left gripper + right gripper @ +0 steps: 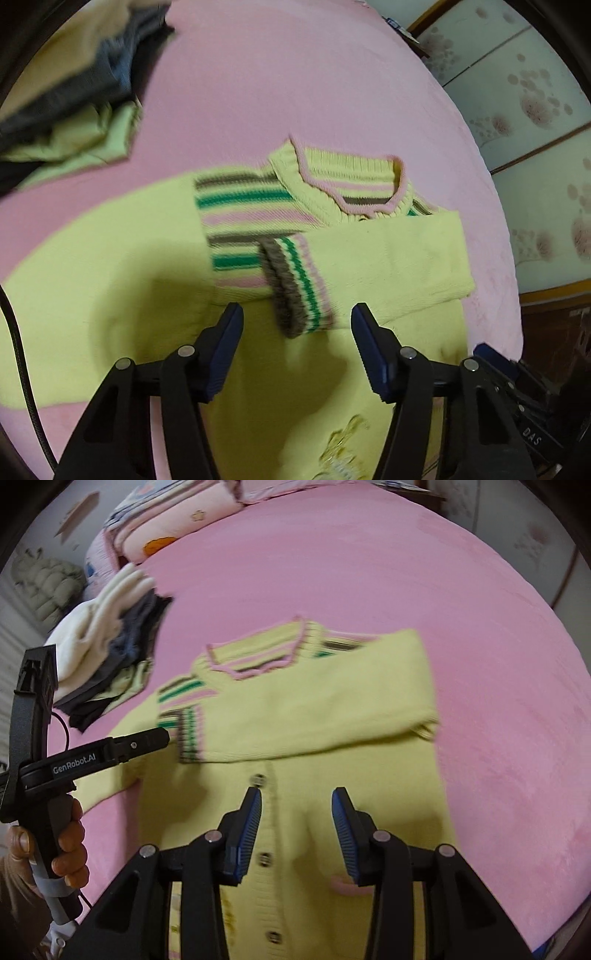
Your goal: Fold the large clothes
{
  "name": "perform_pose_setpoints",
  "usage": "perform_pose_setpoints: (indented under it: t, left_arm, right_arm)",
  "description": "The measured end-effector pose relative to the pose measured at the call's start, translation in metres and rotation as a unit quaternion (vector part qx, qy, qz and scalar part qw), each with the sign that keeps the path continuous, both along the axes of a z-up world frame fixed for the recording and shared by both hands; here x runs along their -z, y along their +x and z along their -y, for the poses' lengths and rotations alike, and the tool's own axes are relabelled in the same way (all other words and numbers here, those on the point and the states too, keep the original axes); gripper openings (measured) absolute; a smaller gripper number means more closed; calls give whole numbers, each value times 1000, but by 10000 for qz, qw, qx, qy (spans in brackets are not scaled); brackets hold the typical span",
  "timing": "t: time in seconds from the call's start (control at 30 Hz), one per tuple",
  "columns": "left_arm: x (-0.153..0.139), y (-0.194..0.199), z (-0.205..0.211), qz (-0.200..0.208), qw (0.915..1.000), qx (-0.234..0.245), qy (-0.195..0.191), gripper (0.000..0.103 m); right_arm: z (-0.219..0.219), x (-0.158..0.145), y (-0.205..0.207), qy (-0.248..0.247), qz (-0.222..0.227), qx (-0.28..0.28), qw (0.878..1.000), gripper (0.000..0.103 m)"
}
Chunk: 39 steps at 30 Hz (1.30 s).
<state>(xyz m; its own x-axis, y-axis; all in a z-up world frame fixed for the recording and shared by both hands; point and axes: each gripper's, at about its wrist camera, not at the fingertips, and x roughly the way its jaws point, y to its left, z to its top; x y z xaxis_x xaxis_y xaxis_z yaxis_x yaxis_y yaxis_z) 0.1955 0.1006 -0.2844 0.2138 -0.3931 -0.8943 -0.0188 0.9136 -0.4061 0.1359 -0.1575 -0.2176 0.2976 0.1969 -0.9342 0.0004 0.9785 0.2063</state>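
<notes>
A yellow-green knit cardigan (147,266) with pink, green and brown stripes lies flat on the pink bed (277,85). One sleeve (388,258) is folded across the chest, its striped cuff (299,288) just ahead of my left gripper (297,321), which is open and empty above the cloth. In the right wrist view the cardigan (314,709) shows its buttoned front (264,858). My right gripper (297,805) is open and empty over the button line. The left gripper (147,740) also appears there, held in a hand beside the cuff.
A pile of other clothes (74,92), white, grey and green, lies at the far left of the bed and shows in the right wrist view (107,642). Folded bedding (177,528) sits at the bed's head. A patterned wall panel (524,96) stands to the right.
</notes>
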Motion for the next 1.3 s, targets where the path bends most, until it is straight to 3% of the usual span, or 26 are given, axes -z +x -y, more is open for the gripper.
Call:
perform_pose_setpoints:
  t: [0.27, 0.3, 0.33, 0.4, 0.43, 0.5, 0.7, 0.87, 0.97, 1.07, 1.17, 1.2, 1.27, 1.3]
  left_arm:
    - [28, 5, 16, -52, 9989, -456, 75, 55]
    - [28, 5, 21, -15, 9988, -465, 157, 49]
    - [28, 6, 25, 5, 9987, -450, 227, 34]
    - [29, 11, 34, -63, 9983, -419, 405, 22]
    - [28, 11, 38, -63, 9979, -423, 490, 10]
    - [23, 12, 42, -46, 9977, -515, 436, 8]
    - [-10, 4, 37, 609, 9913, -997, 602, 7]
    - [15, 1, 41, 342, 9908, -1080, 735, 7]
    - [30, -1, 48, 368, 9885, -1131, 939, 7]
    - [40, 2, 54, 388, 9865, -1238, 996, 7]
    - [34, 2, 54, 301, 9875, -1219, 955, 10]
    - [29, 2, 49, 272, 9879, -1195, 947, 17]
    - [14, 0, 49, 254, 9877, -1144, 1031, 42]
    - [7, -2, 42, 292, 9870, -1156, 1077, 60]
  right_arm:
    - [32, 16, 0, -45, -54, -46, 10000, 40]
    - [35, 19, 2, -65, -67, -41, 9999, 40]
    - [40, 21, 4, -82, -69, -34, 9999, 40]
    - [50, 25, 10, -145, -16, -14, 9999, 40]
    - [55, 27, 12, -187, 29, -10, 9998, 40]
    - [66, 31, 17, -300, 101, -15, 9995, 40]
    - [82, 53, 40, -453, 145, -251, 9985, 40]
    - [76, 66, 56, -511, 284, -437, 9973, 40]
    - [83, 71, 63, -530, 397, -227, 9975, 39]
    - [88, 78, 64, -483, 322, -110, 9983, 37]
    - [80, 73, 60, -779, 308, -348, 9959, 37]
    - [78, 70, 59, -825, 281, -400, 9954, 37]
    - [74, 56, 56, -918, 262, -487, 9942, 37]
    - [74, 50, 54, -940, 281, -505, 9939, 39]
